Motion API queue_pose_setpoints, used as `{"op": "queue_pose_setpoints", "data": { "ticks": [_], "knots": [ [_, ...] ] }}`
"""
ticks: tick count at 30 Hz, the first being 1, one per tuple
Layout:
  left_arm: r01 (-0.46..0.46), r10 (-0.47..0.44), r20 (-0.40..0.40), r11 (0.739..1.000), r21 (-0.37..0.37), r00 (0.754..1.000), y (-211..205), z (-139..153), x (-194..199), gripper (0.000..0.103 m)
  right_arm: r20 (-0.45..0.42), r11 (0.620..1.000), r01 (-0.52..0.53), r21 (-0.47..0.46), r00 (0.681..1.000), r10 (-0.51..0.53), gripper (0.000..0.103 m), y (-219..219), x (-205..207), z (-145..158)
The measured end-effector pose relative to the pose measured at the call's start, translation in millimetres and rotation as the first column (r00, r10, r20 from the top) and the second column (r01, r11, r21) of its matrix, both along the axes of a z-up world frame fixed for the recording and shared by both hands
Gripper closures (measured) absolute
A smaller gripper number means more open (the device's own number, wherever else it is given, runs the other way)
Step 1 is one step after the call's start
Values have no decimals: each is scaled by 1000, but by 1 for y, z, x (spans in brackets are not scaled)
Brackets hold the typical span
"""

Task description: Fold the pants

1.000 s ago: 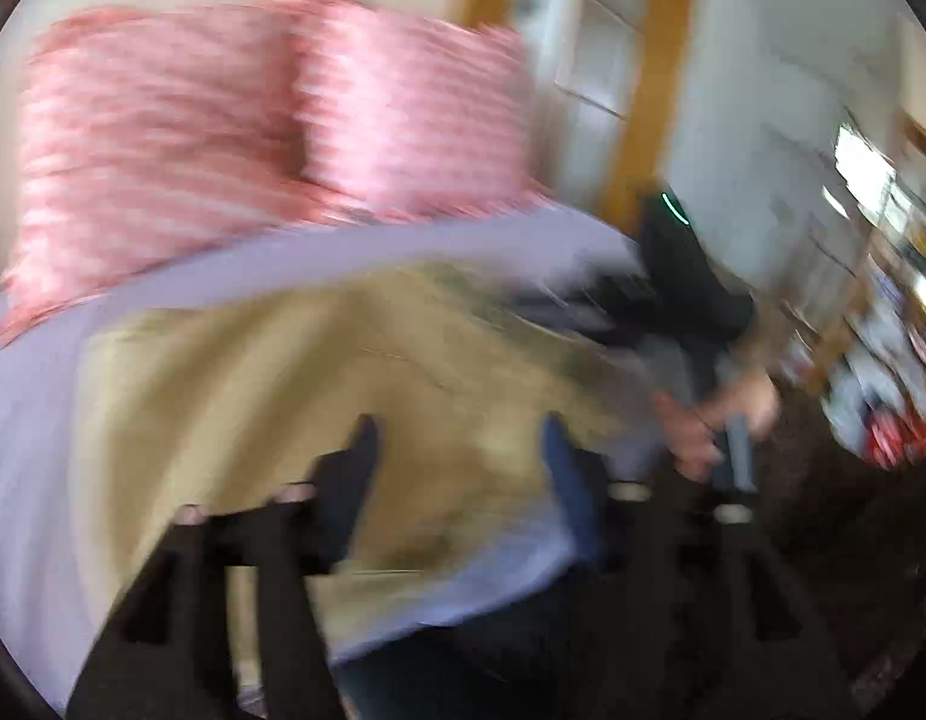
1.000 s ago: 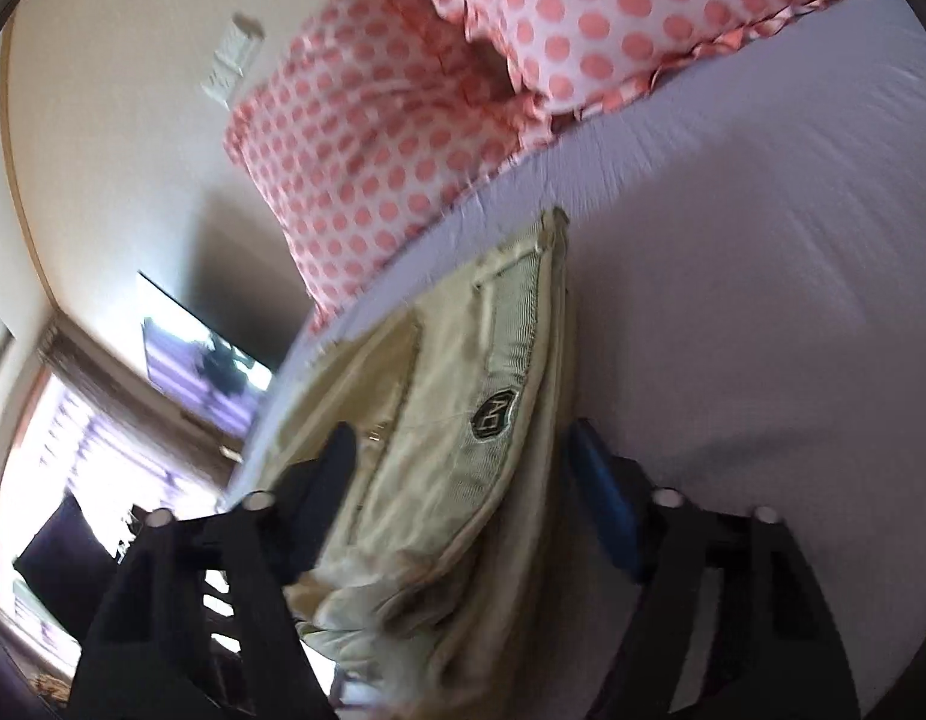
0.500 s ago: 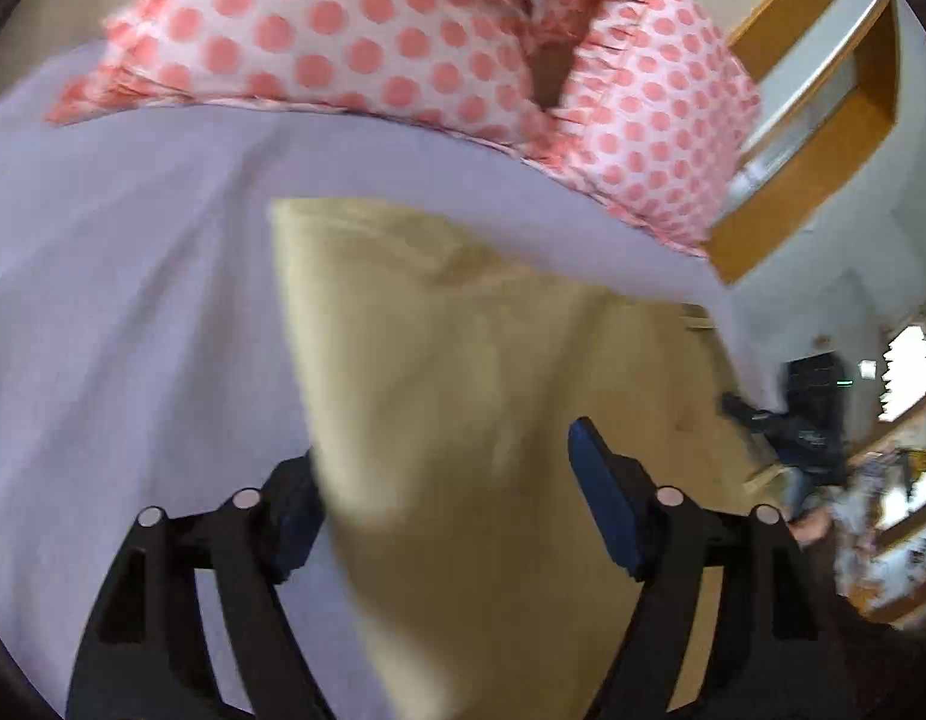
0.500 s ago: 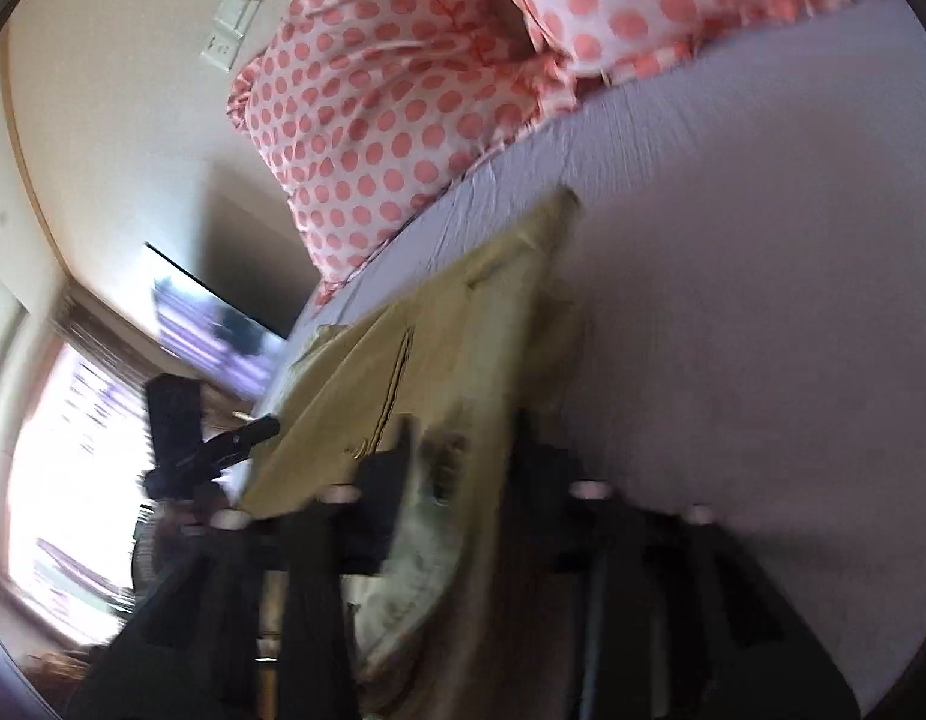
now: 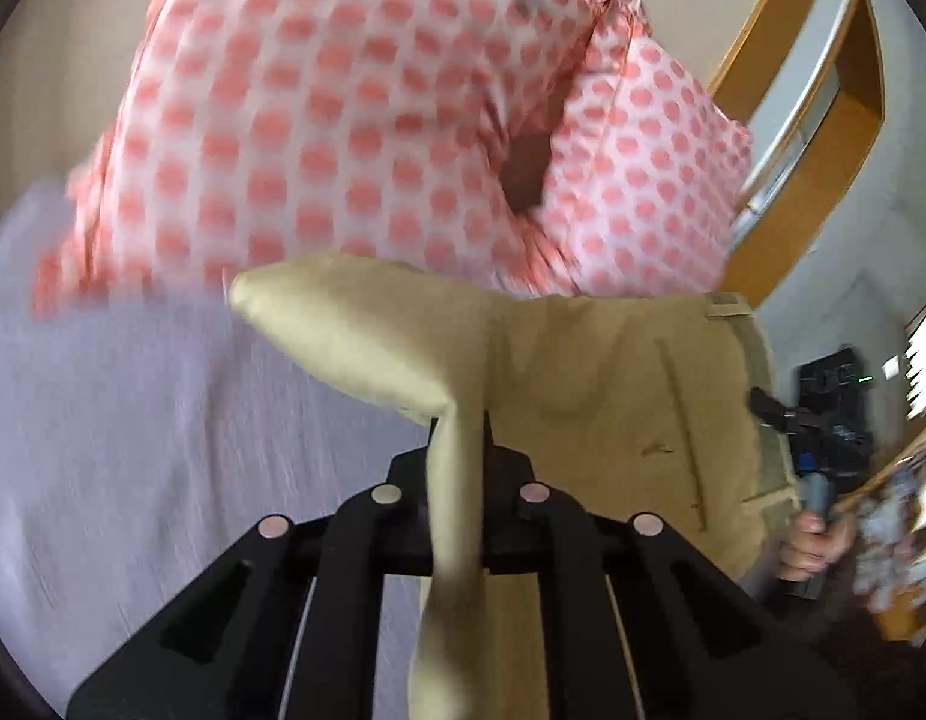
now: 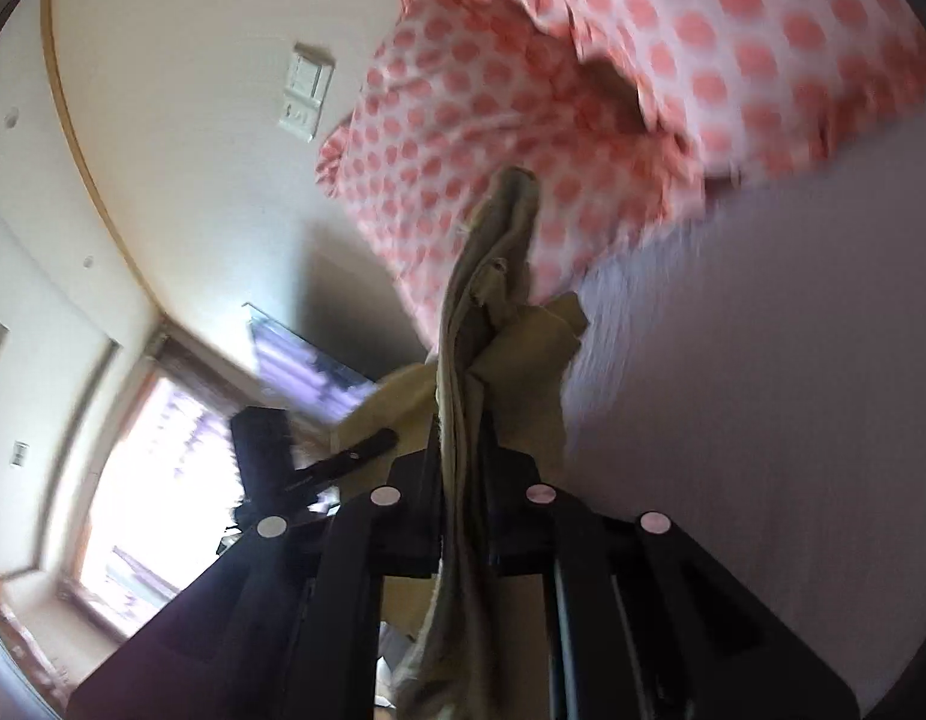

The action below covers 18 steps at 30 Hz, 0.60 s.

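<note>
The tan pants [image 5: 613, 372] hang lifted above the lavender bed sheet [image 5: 132, 420]. My left gripper [image 5: 459, 438] is shut on a fold of the pants, which bulges out past the jaws to the upper left. My right gripper [image 6: 463, 444] is shut on a bunched edge of the same pants [image 6: 493, 276], which sticks up past the jaws. The right gripper also shows at the far right of the left wrist view [image 5: 823, 444], held by a hand. The left gripper shows dark at the left of the right wrist view [image 6: 294, 468].
Two pink polka-dot pillows [image 5: 354, 120] lie at the head of the bed; they also show in the right wrist view [image 6: 583, 96]. The sheet [image 6: 763, 360] stretches to the right. A wall switch [image 6: 306, 90], a TV [image 6: 306, 366] and a bright window [image 6: 150, 480] are at left. A wooden door frame [image 5: 823, 138] stands at right.
Both grippers have shut on the pants, the left within the last half second, and raised the cloth off the sheet. Both views now tilt up towards the pillows.
</note>
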<state>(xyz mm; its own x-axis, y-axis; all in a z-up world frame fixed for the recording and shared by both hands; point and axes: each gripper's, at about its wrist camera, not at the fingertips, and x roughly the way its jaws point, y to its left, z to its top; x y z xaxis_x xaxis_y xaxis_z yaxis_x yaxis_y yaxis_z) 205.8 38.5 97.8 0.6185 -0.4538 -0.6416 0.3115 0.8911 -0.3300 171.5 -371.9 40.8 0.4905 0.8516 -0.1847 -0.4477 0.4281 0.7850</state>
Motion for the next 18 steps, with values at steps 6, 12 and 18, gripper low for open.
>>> {"op": "queue_pose_setpoints", "data": {
  "ticks": [6,12,18],
  "knots": [
    [-108,140,-144,972,209,980,-24,-59,76,78,-135,955,166,-245,970,-203,91,3,74,-36],
    [-203,198,48,939,278,979,-13,-29,30,59,-53,874,278,-399,944,-325,49,-3,52,-17],
    [-7,16,-96,995,95,995,-38,-43,5,35,-104,931,130,-341,979,-175,18,29,47,-20]
  ]
}}
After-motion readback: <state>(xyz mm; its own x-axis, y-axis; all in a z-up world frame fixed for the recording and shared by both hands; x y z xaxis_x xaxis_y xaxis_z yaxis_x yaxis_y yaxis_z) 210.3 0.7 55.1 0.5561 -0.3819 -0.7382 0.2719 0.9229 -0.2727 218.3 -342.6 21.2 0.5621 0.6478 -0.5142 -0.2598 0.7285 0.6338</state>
